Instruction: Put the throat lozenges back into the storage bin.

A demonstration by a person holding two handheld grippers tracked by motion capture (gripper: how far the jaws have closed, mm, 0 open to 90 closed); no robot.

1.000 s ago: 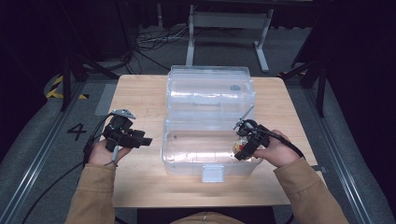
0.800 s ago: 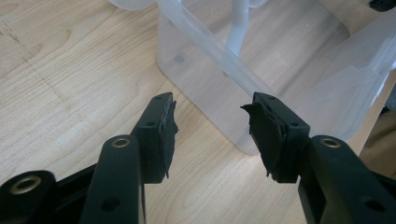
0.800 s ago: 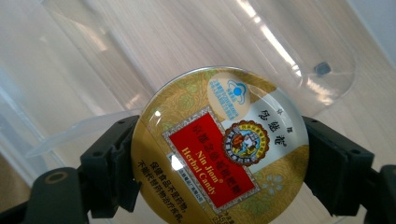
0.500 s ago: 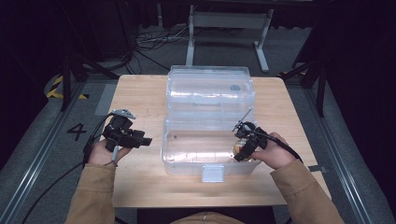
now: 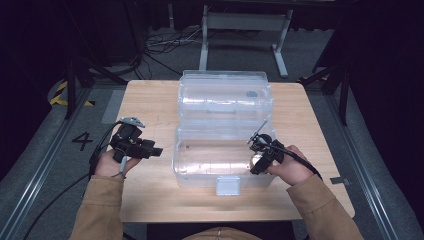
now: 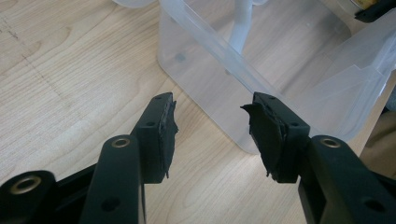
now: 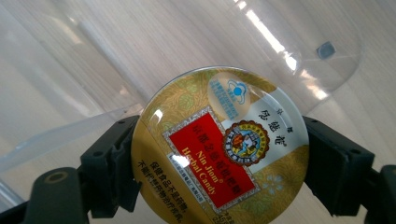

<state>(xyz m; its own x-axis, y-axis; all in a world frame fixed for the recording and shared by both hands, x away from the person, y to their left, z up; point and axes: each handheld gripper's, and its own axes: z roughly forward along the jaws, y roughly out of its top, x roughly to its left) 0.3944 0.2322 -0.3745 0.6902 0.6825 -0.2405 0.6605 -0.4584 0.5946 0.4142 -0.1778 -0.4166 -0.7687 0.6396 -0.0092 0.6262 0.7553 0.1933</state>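
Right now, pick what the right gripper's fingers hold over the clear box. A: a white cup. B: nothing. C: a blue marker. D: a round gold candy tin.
D: in the right gripper view the right gripper has its fingers pressed on both sides of the round gold candy tin, above the clear box.

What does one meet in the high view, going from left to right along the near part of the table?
Left gripper, open and empty → clear plastic box → candy tin held in the right gripper at the box's right end.
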